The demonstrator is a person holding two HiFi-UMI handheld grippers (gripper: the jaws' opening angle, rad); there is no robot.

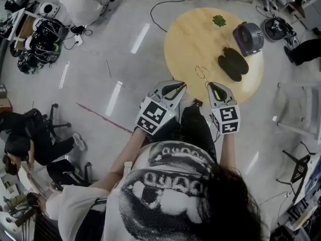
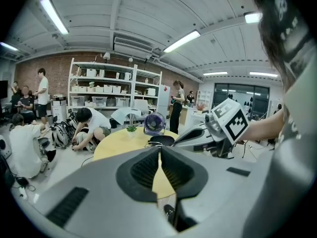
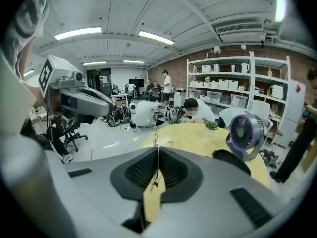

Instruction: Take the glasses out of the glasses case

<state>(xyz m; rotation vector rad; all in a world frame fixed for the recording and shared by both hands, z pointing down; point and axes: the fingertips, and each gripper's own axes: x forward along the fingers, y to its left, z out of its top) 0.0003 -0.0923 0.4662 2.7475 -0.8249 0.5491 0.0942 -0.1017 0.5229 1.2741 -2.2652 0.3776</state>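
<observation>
Right claw (image 1: 214,86) pinched shut on the glasses (image 1: 201,74) by a thin wire, at the bench's (image 1: 190,39) 7 o'clock edge. Case (image 1: 231,64) lies open at 4. Left claw (image 1: 176,88) closed, empty. Risk: the wire slips and the glasses drop to the floor.

The glasses (image 1: 201,74) are too thin to tell lenses from frame.

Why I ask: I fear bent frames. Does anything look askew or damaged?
Only the glasses stand out: the right gripper pinches their thin wire frame in its jaws near the rim of the table, apart from the open glasses case. No damage shows.
</observation>
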